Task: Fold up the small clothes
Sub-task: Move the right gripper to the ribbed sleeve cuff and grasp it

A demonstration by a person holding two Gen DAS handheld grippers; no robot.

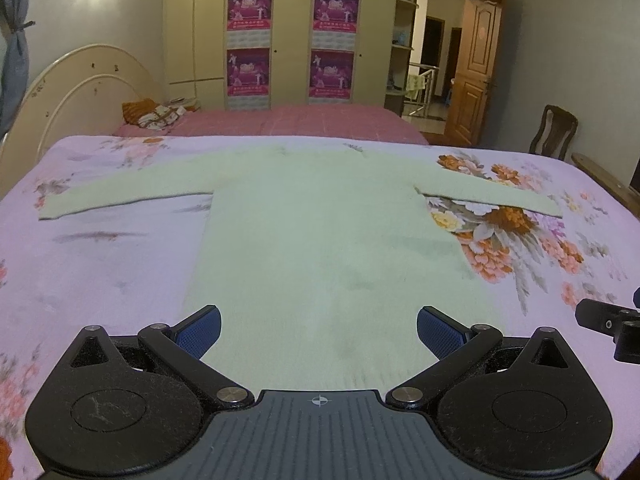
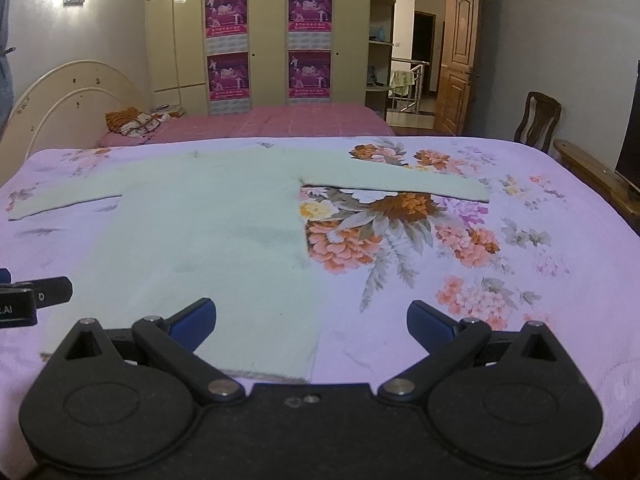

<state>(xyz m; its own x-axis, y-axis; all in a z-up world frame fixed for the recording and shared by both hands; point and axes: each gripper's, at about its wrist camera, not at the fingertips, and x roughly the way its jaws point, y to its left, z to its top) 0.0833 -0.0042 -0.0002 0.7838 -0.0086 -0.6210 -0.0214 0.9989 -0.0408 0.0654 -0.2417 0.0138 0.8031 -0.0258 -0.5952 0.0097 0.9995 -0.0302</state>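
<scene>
- A pale green sweater [image 1: 320,216] lies flat on a bed. The bed has a purple sheet [image 1: 100,264] with big orange and pink flowers on it.
- The sweater is not folded. Its body runs up the middle, and both sleeves stick straight out to the sides.
- The left sleeve [image 1: 120,196] lies flat on the sheet, and so does the right sleeve [image 1: 492,194].
- The bottom edge of the sweater is the part closest to the two grippers.
- The left gripper [image 1: 319,330] is over the bottom part of the sweater. Its two blue fingers [image 1: 200,334] are wide apart and hold nothing.
- The right gripper [image 2: 312,326] is over the bottom right corner of the sweater. Its fingers [image 2: 194,326] are wide apart too, with nothing between them.
- In the right wrist view, one finger is over the sweater and the other is over the bare flowery sheet [image 2: 440,248].
- The sweater [image 2: 200,232] sits more to the left side in that view.
- Far behind there is another bed with a pink cover [image 1: 304,122] and a round white headboard [image 1: 80,80].
- A tall cupboard [image 1: 288,32] has four pink posters on its doors.
- A brown wooden door [image 1: 476,64] stands open, and a dark chair [image 1: 554,132] sits near it.
</scene>
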